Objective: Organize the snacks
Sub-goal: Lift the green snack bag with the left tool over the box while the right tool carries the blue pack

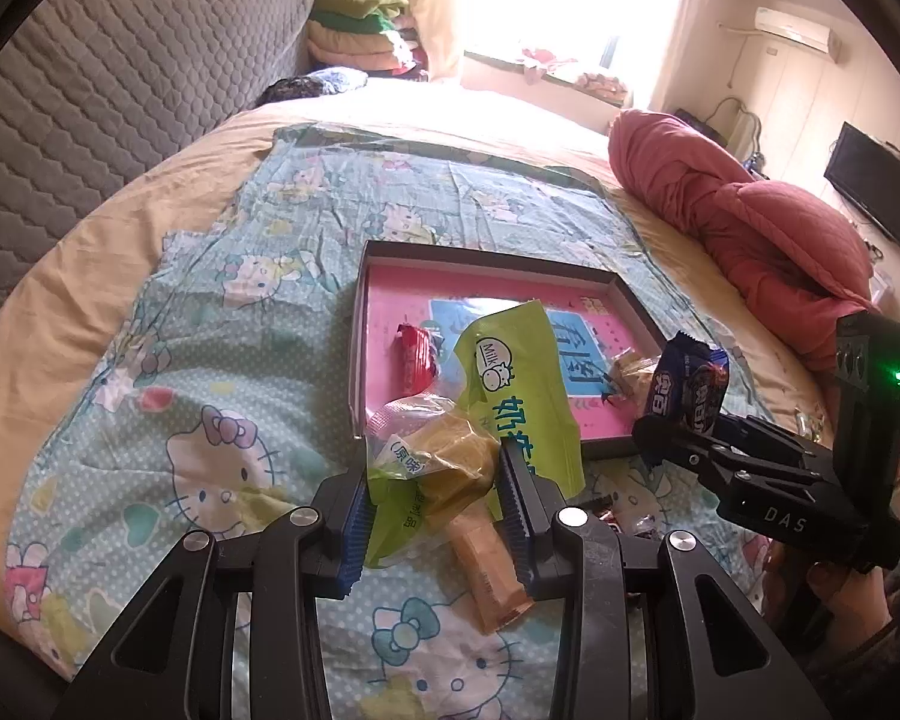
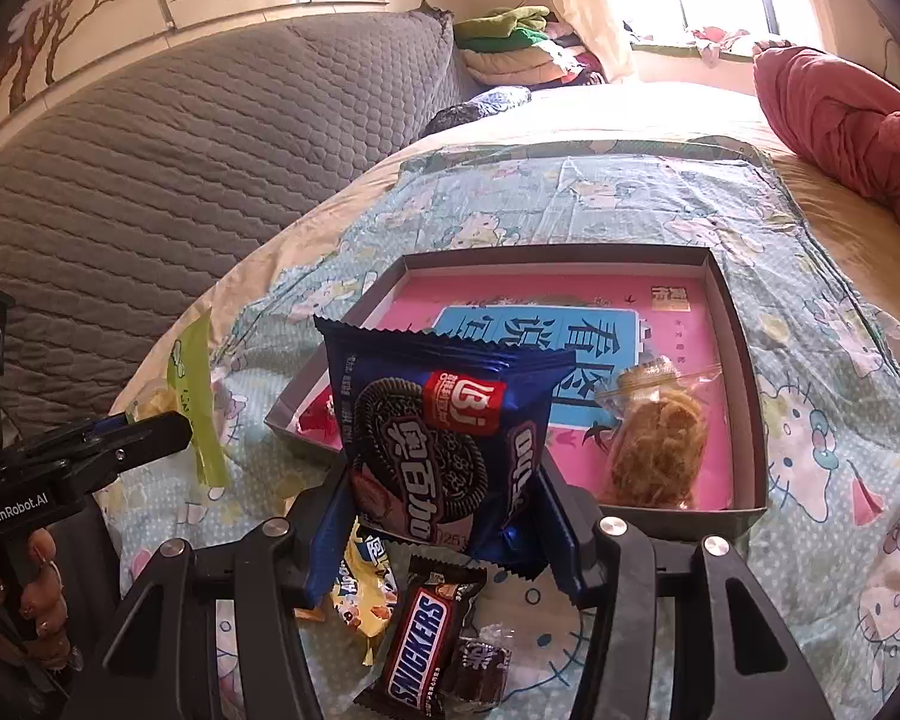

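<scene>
A: Snacks in both grippers! My left gripper [image 1: 438,492] pinches the green milk pack [image 1: 510,372] with a clear cake bag [image 1: 444,450], low, just short of the box [image 1: 486,261].

B: And your right?

A: My right gripper [image 2: 450,516] is clamped on the blue cookie pack [image 2: 444,426], above the box's near edge.

B: Handling?

A: Light, crinkly, probably slippery film. I'd grip the sealed ends; the cookies inside could crack.

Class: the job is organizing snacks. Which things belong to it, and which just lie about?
Belonging: box, blue cookie pack, green milk pack, Snickers bar, floss snack, red candy.
Lying about: pink quilt, folded blankets, television.
</scene>
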Motion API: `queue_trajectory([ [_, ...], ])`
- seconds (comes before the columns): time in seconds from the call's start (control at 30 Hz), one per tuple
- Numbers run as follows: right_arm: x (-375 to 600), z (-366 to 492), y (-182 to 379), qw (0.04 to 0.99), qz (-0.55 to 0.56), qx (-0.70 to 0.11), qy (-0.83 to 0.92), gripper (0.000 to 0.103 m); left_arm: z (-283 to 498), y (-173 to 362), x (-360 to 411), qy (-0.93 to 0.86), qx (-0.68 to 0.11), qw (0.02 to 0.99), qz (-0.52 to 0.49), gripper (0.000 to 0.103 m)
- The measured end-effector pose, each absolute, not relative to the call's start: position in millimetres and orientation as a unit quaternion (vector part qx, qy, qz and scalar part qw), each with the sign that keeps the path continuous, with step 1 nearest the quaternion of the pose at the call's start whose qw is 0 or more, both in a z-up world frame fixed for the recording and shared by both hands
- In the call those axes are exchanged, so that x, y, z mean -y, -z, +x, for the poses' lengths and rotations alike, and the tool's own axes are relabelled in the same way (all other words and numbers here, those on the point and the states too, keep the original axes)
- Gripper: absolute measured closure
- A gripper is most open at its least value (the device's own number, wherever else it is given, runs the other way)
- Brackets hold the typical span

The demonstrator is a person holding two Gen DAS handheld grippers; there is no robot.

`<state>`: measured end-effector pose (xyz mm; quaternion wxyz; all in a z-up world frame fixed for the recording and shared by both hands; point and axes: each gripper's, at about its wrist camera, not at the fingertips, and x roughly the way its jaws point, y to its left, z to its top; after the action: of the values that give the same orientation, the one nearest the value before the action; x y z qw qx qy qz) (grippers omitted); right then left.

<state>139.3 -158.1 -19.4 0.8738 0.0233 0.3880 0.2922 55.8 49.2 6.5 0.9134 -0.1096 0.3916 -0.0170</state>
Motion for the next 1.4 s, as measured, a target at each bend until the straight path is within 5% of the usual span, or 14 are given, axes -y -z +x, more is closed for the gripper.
queue_trajectory([
  [1.4, 215, 166, -2, 0.894, 0.085, -0.366, -0.244, 0.048, 89, -22, -26, 0.022, -0.381, 0.918, -0.104, 0.064],
])
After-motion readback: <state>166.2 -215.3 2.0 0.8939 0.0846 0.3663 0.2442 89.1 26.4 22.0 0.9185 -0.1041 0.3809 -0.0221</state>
